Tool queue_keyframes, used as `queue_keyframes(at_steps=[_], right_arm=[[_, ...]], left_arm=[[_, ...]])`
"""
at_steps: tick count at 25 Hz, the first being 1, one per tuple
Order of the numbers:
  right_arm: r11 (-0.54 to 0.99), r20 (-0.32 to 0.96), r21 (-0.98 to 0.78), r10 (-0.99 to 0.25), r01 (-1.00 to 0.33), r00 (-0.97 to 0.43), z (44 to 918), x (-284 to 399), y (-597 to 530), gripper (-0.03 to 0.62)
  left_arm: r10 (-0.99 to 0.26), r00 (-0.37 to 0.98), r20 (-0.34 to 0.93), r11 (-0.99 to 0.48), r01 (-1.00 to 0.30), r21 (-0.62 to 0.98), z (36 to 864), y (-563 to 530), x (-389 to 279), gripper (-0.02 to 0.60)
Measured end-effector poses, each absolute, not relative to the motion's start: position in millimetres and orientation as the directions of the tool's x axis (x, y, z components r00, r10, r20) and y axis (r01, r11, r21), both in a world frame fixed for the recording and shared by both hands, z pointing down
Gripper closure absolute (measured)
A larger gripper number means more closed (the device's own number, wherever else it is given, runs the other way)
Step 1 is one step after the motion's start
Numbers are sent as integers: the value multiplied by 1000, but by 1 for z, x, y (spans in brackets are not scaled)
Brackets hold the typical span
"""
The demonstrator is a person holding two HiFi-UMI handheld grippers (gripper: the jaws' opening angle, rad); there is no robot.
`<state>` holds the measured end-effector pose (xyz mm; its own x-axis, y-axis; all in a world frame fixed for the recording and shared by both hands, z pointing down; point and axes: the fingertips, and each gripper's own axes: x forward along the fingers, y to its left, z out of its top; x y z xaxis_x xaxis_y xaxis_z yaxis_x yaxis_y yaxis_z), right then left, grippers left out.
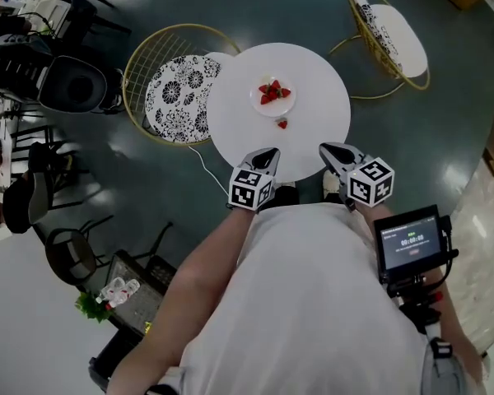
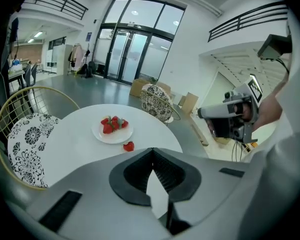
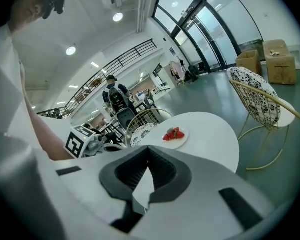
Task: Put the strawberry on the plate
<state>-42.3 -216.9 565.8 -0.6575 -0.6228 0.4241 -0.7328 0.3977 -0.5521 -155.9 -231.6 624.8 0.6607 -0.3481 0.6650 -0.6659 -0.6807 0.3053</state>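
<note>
With left hand-held gripper [image 1: 267, 153] and right hand-held gripper [image 1: 329, 149] both clenched empty, may knock strawberry [image 1: 281, 123], just beside plate [image 1: 259, 109], off bench [image 1: 313, 72] unless opened.

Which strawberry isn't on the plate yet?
The single strawberry lying alone on the white table, just outside the rim of the plate. The other strawberries sit bunched together on the plate.
</note>
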Motion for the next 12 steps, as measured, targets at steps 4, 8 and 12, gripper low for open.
queue_keyframes(at_steps=[4, 8, 12], right_arm=[[366, 439, -551, -638, -750, -633, 584, -51, -222, 588], [335, 445, -552, -656, -764, -609, 591, -53, -226, 588], [294, 464, -559, -665, -775, -586, 599, -50, -215, 588]], left_arm=[[-316, 663, 679, -682, -656, 323, 646, -239, -164, 575], [-285, 653, 702, -684, -652, 329, 662, -246, -167, 575], [-260, 643, 721, -681, -651, 335, 677, -248, -162, 575]])
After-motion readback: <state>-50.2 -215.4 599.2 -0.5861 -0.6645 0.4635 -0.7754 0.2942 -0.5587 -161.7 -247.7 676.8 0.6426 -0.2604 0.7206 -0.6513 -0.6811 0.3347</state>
